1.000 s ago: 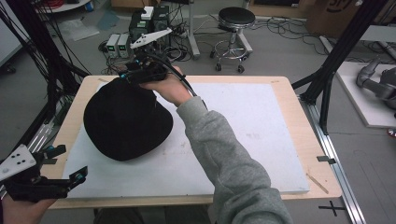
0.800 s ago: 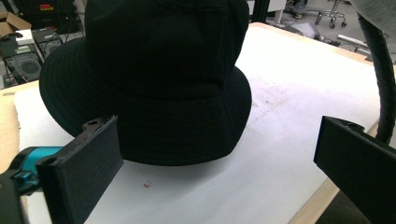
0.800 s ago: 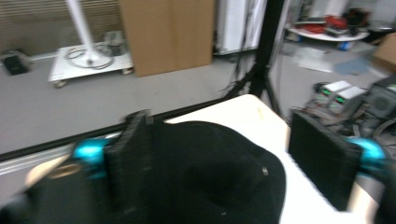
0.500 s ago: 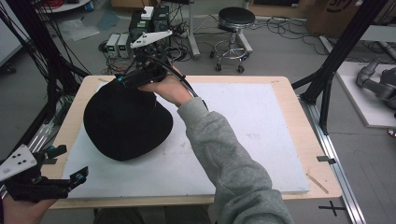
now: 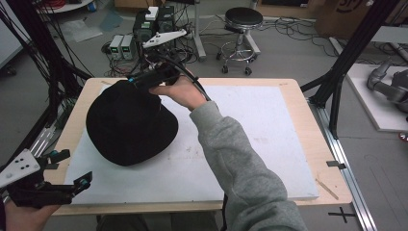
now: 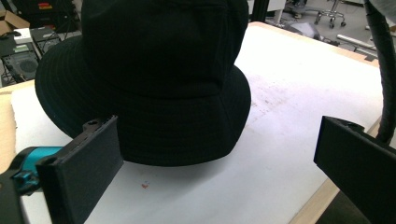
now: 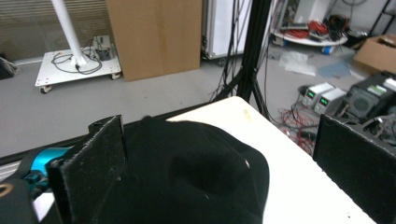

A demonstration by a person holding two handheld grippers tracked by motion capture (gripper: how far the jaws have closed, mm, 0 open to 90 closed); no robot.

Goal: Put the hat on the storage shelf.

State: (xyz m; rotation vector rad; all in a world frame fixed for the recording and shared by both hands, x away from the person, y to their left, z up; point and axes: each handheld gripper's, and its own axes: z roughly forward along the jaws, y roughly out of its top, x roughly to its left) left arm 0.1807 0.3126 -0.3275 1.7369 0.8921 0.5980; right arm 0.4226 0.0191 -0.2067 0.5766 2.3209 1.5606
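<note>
Having just opened wide, our right tool [image 5: 137, 79] frees the black hat [image 5: 129, 126]; its far brim lies hidden beneath the tool.

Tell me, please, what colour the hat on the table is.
The hat is plain black, clearest in the left gripper view.

Grey floor, cables everywhere. Stool [image 5: 244, 19] behind table [image 5: 308, 96], black frame posts [image 5: 353, 48], power boxes [image 5: 122, 46], cardboard box [image 7: 154, 35].

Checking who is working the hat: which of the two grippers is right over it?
The right gripper, jaws open above the black hat; the left gripper waits near the table's front edge.
</note>
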